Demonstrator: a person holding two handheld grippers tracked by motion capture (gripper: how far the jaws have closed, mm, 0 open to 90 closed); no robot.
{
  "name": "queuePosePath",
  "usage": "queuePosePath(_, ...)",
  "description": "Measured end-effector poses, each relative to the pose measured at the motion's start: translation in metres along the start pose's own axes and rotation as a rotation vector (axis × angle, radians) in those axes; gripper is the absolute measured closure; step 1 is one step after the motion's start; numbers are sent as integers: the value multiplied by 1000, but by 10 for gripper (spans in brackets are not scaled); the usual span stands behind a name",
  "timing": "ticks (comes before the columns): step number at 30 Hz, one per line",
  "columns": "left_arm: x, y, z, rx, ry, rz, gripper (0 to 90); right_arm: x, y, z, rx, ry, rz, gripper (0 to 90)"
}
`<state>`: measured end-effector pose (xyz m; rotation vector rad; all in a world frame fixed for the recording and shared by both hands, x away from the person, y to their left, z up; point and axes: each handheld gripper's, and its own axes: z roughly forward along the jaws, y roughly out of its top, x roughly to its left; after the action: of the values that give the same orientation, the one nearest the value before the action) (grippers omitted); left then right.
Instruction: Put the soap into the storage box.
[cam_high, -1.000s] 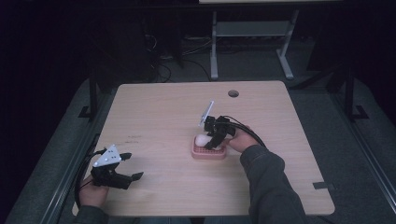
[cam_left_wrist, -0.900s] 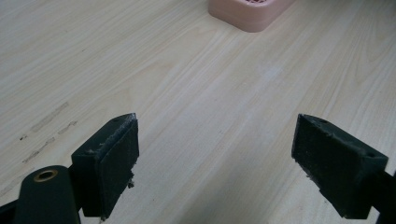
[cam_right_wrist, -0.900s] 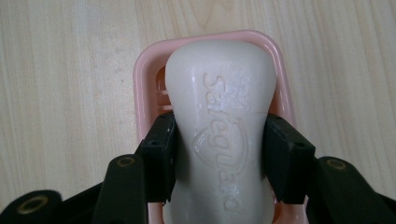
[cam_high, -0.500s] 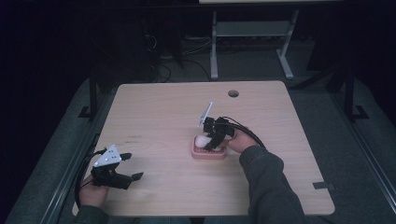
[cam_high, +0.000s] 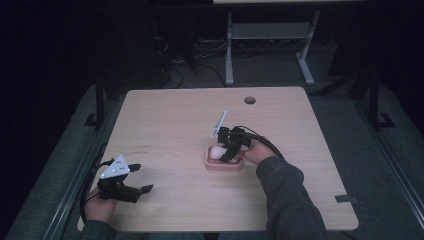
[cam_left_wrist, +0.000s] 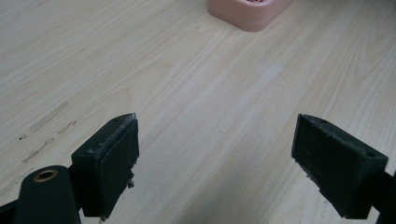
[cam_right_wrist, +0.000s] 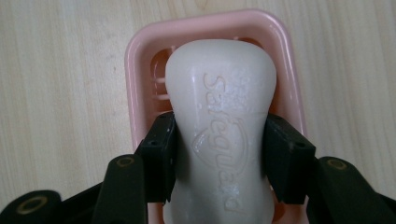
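Pink plastic forms the one soap dish (cam_high: 223, 165) on the counter (cam_high: 170, 125), a shallow tray with rounded corners and slots in its floor. One bar of soap (cam_right_wrist: 222, 121), creamy white with raised lettering on its top face, lies over the dish, its far end above the slotted floor. From above, dish and soap sit a little right of the counter's middle.

Two tongs are in play, one in each of the person's two hands. The right tongs (cam_right_wrist: 219, 156) pinch the bar of soap across its narrower waist: both black pads press flat against its sides, one on each flank, with the dish rim showing beyond them. In the high view the right tongs (cam_high: 227, 152) point down into the dish, and a sleeved forearm reaches in from the lower edge.

The left tongs (cam_left_wrist: 229, 163) are spread wide with nothing between them; their two black pads frame a bare stretch of pale wood grain, and one corner of the soap dish (cam_left_wrist: 247, 11) shows at the top of that view, well apart. From above, the left tongs (cam_high: 135, 189) sit near the counter's front left corner, far from the dish.

One round cable hole (cam_high: 250, 100) is cut into the counter near its far edge.
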<state>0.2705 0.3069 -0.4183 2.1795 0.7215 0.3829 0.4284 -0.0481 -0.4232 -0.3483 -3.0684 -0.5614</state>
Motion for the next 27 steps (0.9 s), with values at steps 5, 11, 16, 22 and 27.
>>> queuePosePath(5, 0, 0, 0, 1, 0, 1, 148, 2, 0, 1, 12, -12, -9, 485)
queuePosePath(11, 0, 0, 0, 1, 0, 0, 148, 2, -1, 0, -9, -11, -3, 458)
queuePosePath(16, -1, 0, 0, -1, -1, 2, 148, 3, -6, -2, -32, -14, 9, 417)
queuePosePath(22, 0, 0, 1, 4, -1, 4, 148, 3, -11, -6, -71, -8, 22, 400)
queuePosePath(27, 0, 0, 0, 2, 1, 1, 148, 3, -14, -14, -108, -18, 30, 394)
